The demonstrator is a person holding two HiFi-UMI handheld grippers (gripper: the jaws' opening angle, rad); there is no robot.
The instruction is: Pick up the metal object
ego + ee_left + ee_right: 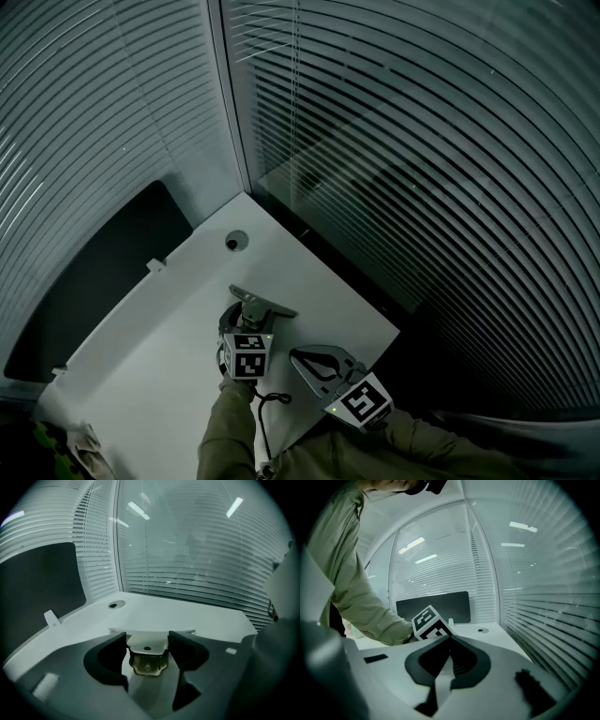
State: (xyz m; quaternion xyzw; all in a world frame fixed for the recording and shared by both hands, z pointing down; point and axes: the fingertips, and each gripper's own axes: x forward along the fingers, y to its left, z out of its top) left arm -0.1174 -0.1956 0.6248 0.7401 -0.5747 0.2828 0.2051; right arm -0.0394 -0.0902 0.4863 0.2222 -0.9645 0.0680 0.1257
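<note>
Left gripper view is showing the left gripper (147,638) holding its jaws wide apart around the small folded silver metal bracket (147,662), lying near the round desk hole (116,604), ungripped; closing squarely is probably coming next, the right gripper (450,639) idling shut, empty.

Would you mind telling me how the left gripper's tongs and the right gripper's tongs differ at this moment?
The left gripper has its tongs spread apart; the right gripper has its tongs closed together. The left tongs flank the metal bracket on the white desk; the right tongs hold nothing. Both have dark tongs, over the same desk.
</note>
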